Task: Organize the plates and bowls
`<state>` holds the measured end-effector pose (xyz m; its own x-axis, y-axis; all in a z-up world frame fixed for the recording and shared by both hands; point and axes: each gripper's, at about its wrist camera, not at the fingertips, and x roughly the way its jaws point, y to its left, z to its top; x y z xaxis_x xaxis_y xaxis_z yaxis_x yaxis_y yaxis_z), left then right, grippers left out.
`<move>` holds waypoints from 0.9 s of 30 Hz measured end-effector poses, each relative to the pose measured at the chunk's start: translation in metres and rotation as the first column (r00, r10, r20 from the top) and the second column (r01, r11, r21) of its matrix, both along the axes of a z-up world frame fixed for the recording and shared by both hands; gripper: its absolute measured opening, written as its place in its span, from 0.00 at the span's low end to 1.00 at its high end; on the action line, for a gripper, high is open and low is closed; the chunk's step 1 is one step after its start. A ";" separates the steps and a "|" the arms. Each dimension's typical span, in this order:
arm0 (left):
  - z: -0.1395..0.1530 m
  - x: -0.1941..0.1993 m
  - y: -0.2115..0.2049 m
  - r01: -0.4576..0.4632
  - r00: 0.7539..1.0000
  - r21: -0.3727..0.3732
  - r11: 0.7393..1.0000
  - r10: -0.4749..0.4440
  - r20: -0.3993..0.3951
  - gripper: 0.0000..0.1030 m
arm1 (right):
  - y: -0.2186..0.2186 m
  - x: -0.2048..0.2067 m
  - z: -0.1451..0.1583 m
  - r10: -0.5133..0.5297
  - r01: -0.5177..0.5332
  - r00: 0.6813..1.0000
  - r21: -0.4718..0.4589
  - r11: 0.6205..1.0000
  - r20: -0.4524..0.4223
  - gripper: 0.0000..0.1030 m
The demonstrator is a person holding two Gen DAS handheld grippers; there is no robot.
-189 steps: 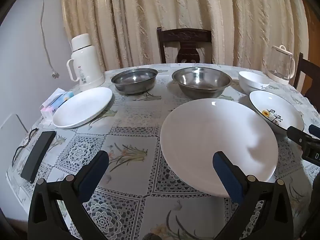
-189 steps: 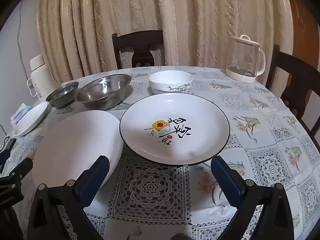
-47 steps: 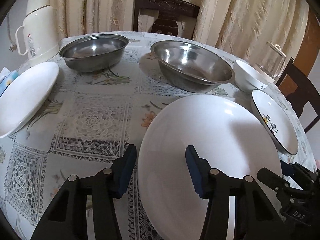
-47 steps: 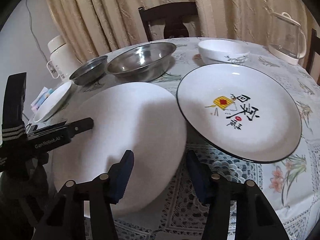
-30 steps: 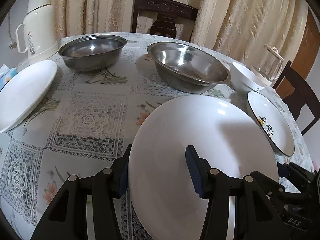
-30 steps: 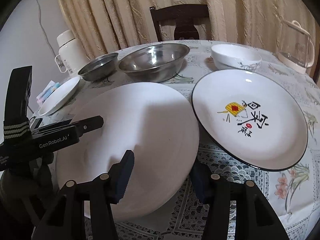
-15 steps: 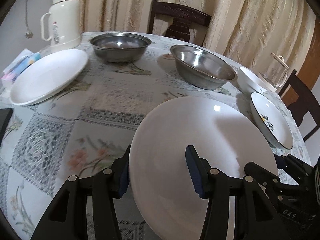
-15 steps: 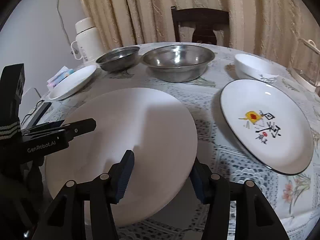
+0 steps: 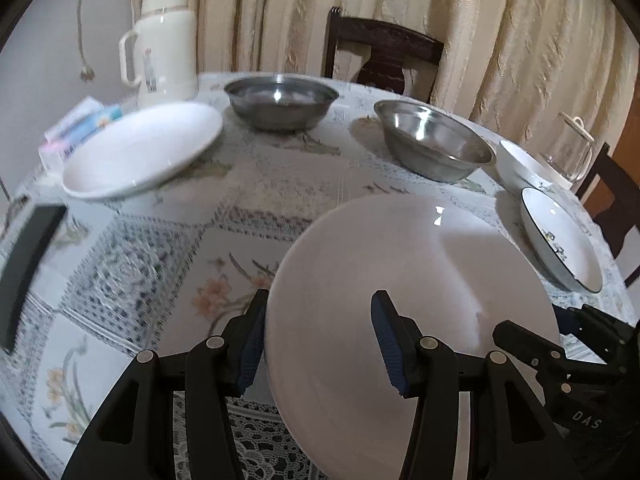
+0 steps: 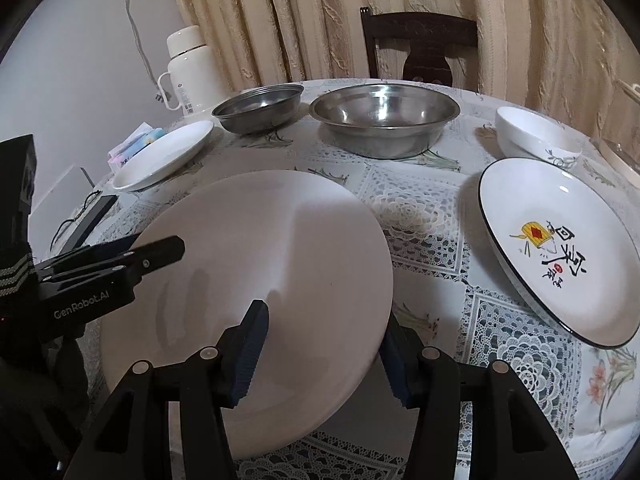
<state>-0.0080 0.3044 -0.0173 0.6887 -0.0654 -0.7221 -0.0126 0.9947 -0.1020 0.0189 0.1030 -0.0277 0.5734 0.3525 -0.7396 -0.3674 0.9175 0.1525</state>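
Big white plate (image 9: 416,280) is off the table (image 9: 280,184), tilted, over the near edge, held from two sides. Left gripper (image 9: 318,338) is clamped on its left rim: one blue pad under the rim, the other on the top face. Right gripper (image 10: 324,354) is clamped on the plate's near right rim the same way, one pad on top, one below the edge. In the right wrist view the left gripper's black fingers reach onto the plate from the left; in the left wrist view the right gripper shows at the plate's right side. On the table: printed plate (image 10: 560,256) with black rim near the right edge, just beside the held plate; white bowl (image 10: 536,132) behind it; large steel bowl (image 10: 384,116) toward the far edge at centre; small steel bowl (image 10: 258,108) left of it, apart; small white plate (image 10: 164,154) near the left edge. White thermos (image 9: 164,44) at the far left edge, tissue pack (image 9: 80,124) touching the small plate's rim or just beside it, cannot tell. Black flat object (image 9: 28,264) at the left edge. Glass kettle (image 9: 568,156) far right. Lace floral tablecloth covers the round table. Dark chair (image 10: 420,44) behind, beige curtain (image 10: 300,8), white wall left with a hanging cord (image 9: 84,20).
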 end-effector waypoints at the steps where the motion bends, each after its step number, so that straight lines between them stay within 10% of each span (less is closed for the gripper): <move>1: 0.001 0.000 0.000 0.000 1.000 0.005 1.000 0.000 0.004 0.51 | 0.000 0.000 0.000 -0.003 0.003 1.000 -0.001 1.000 0.000 0.55; 27: -0.010 0.001 0.015 -0.064 0.998 -0.051 0.997 0.062 -0.033 0.51 | -0.018 0.003 -0.002 -0.074 0.075 0.997 0.026 0.997 -0.033 0.67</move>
